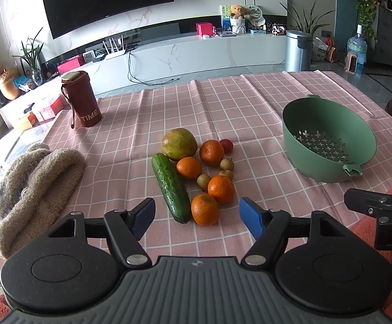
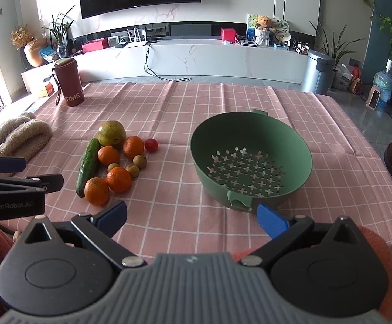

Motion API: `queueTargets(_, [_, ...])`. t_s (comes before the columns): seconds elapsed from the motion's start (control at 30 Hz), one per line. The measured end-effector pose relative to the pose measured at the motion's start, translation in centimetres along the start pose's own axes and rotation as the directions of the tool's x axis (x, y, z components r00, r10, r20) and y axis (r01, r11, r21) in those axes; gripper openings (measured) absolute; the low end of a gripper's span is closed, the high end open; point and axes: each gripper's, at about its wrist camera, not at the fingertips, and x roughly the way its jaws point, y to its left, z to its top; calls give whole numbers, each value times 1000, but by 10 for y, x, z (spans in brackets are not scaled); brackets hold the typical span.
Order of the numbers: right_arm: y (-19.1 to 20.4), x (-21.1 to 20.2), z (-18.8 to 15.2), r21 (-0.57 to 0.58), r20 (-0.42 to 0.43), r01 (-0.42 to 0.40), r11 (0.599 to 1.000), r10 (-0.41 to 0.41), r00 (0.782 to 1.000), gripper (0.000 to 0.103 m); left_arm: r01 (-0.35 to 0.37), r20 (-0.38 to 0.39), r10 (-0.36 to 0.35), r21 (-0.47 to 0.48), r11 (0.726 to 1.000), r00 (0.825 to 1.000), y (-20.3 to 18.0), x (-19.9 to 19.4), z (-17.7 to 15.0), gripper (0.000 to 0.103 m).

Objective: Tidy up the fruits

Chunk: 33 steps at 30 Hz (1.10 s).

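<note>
Four oranges are seen in the middle of the left wrist view, gathered in one group on the counter (image 1: pixel 249 102), which is covered by a pink checked cloth. The nearest orange (image 1: pixel 204 209) lies beside the lower end of a cucumber (image 1: pixel 172 187). A large green-yellow fruit (image 1: pixel 179 144) is placed at the upper end of the group, and a small red fruit (image 1: pixel 226 145) is seen at its right side. Three small brown fruits (image 1: pixel 227 164) are scattered between the oranges.

A green colander (image 1: pixel 328 140) is placed at the right of the frame, well apart from the fruits, and nothing is seen inside it.

The left gripper (image 1: pixel 197 217) is held low in the frame, just before the nearest orange; its fingers are spread and nothing is held. The right gripper (image 2: pixel 191 217) is also spread wide, with nothing between the fingers, and its right finger (image 2: pixel 272 221) is seen just beside the near handle of the colander.

A red cup (image 1: pixel 81 98) marked TIME stands in the upper left, and a beige towel (image 1: pixel 36 183) lies at the left edge.
</note>
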Motion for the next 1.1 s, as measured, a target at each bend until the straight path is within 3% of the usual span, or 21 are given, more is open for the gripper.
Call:
queueTargets(0.37, [-2,2,0,6,2,-6,1000,6,1000,99,21,3,-21,-11,1000,1000,1,2,4,84])
queueTargets(0.53, [-2,9,1,4,26,-47,999,47,999,97,61,-7,-62,-64,996,998,14,11,14,76])
queueTargets(0.83, [21,46,21,-62,28,-187,980,189,981,63,100,-97,-122,-204,974,988,50,61,34,46])
queueTargets(0.97, [34,73,37,-75,6,-232,970,233,973,48,81,-132,-117,-254,964,984,67,89,39,45])
queueTargets(1.1, [43,103,50,-57,-20,-273,960,273,962,47,68,-177,-120,-276,959,977,79,120,38,45])
